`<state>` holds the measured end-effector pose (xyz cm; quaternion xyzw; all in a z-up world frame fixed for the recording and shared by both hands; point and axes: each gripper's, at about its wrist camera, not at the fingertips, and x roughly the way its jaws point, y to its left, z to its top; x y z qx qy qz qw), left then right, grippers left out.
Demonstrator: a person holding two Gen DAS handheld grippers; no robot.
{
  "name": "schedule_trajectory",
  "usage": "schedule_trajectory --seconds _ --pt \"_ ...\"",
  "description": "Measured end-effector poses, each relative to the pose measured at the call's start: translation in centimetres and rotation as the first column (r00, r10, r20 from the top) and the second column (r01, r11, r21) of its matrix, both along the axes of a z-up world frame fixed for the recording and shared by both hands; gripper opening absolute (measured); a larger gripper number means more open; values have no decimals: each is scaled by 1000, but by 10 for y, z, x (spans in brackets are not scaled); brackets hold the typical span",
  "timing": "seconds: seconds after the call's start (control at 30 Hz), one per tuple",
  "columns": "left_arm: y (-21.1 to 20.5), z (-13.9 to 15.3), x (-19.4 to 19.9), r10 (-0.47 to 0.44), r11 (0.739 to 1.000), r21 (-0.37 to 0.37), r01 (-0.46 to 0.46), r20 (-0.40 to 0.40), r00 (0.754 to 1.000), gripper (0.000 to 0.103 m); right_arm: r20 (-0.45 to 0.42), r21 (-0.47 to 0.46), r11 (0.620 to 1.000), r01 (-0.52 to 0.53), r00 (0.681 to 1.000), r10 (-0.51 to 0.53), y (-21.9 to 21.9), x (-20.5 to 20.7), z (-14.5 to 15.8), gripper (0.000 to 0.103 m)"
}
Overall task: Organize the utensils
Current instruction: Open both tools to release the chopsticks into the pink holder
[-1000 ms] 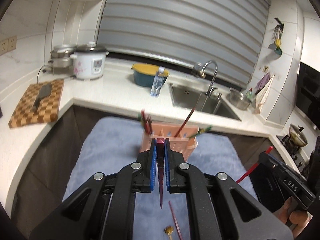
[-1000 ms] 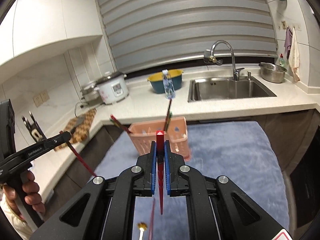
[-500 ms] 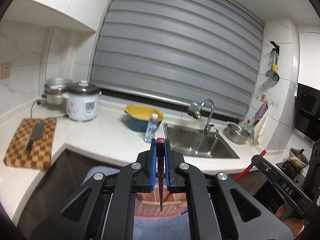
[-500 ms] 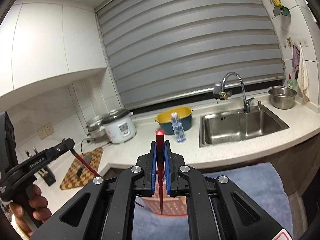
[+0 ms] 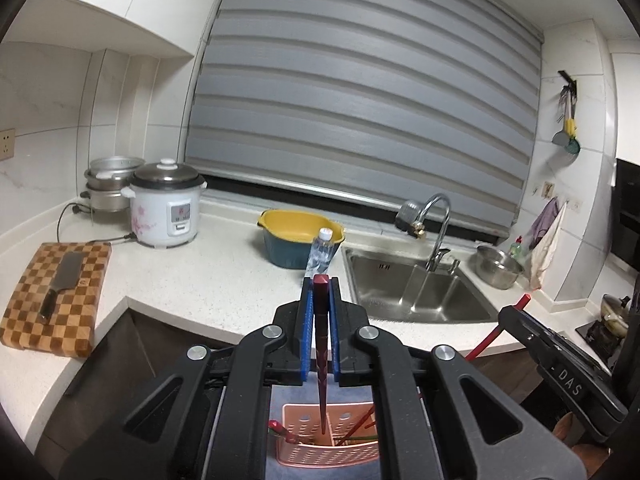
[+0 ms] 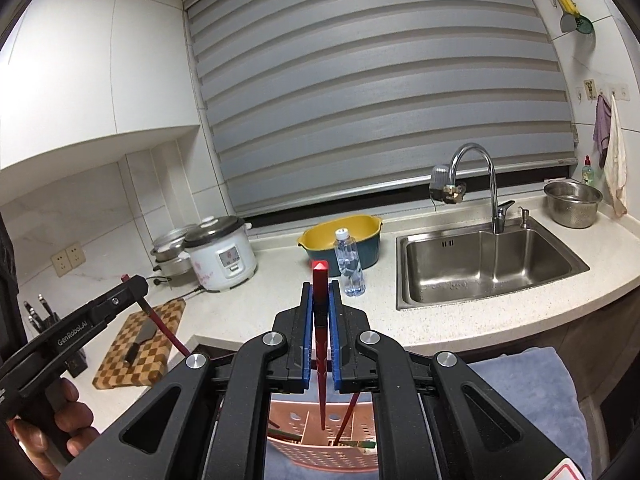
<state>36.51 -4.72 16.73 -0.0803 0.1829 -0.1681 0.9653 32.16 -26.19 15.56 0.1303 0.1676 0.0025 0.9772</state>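
**Both tools carry chopsticks above the pink holder**

While each tool hangs over the kitchen, its blue pads are clamped on a single chopstick. The left tool (image 5: pixel 321 280) grips a dark red chopstick (image 5: pixel 321 360) that points down toward the pink utensil holder (image 5: pixel 328 446), its tip above the holder's open top. The right tool (image 6: pixel 320 286) pinches a bright red chopstick (image 6: pixel 320 344) the same way, over the same holder (image 6: pixel 320 456), which already contains several slanted sticks. A blue cloth (image 6: pixel 532 396) lies under the holder. Behind stretches the white counter (image 5: pixel 224 276) with its steel sink (image 6: pixel 488 264).
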Motion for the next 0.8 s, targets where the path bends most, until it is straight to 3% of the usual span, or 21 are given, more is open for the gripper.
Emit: schedule_trajectory --seconds 0.3,0.6,0.67,0.73,0.8 --pt "-3 -31 16 -1 1000 19 2 -71 997 7 -75 -12 1000 9 997 -9 -2 20 -31 7" --pt "-3 -42 21 -1 1000 4 1 -101 995 7 -128 -22 1000 8 992 -11 -1 29 -50 7" --pt "-3 -43 19 9 1000 6 -9 -105 994 16 -130 -28 1000 9 991 -12 1 29 -51 9" --pt "-3 -43 18 29 999 20 -27 -105 994 30 -124 -34 999 25 992 -29 1 25 -51 26" --pt "-2 -42 13 52 998 36 -48 -92 994 39 -122 -17 999 37 992 -39 -1 21 -51 32"
